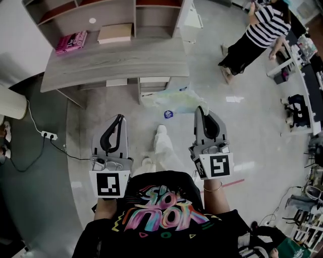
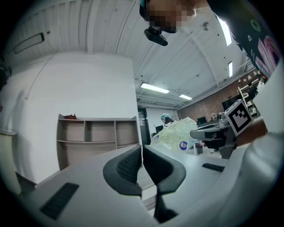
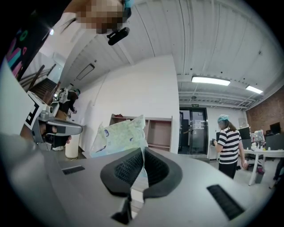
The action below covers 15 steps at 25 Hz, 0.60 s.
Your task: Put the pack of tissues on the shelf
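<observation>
Centre of the head view, just below the front edge of the desk [image 1: 116, 63], hangs the pack of tissues [image 1: 171, 98], its wrapper corner pinched in the clenched right gripper [image 1: 201, 112]. The left gripper [image 1: 120, 118] rides alongside at lower left, jaws pressed together on nothing. We're mid-carry, I'd say, with the shelf [image 1: 108, 15] waiting at the top of the frame behind the desk; next, the pack needs lifting forward over the desktop into an open compartment before the right jaws let go.
</observation>
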Motion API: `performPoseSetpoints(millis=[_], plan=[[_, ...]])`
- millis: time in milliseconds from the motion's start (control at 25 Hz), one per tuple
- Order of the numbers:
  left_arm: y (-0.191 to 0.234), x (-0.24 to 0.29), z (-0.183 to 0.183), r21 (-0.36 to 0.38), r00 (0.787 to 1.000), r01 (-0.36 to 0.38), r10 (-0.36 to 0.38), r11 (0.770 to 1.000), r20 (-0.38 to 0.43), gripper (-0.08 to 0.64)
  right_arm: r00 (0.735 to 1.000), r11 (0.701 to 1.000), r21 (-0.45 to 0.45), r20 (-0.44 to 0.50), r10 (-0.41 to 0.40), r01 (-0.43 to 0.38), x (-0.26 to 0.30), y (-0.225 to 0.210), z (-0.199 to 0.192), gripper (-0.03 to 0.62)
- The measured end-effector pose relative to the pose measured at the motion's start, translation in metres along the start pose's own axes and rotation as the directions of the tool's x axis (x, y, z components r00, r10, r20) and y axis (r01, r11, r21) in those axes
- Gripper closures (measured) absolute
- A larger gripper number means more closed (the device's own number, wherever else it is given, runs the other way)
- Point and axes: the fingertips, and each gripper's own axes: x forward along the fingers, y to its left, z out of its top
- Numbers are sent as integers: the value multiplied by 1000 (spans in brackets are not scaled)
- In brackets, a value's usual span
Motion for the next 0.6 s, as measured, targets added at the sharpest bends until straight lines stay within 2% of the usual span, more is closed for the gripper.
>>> performPoseSetpoints(millis=[160,360,600], plan=[[-3,31,-9,3,1000,-16,16,1000,3,531,1000,1000,16,17,11,-11,25,-21,-11,574],[7,96,-7,17,999,-40,40,999,9,529,999,999,14,27,40,-41,83,-58,-15,574],[1,190,23,28,998,-62,61,998,30,531,996,997,21,41,76,-77,154,-124,4,574]])
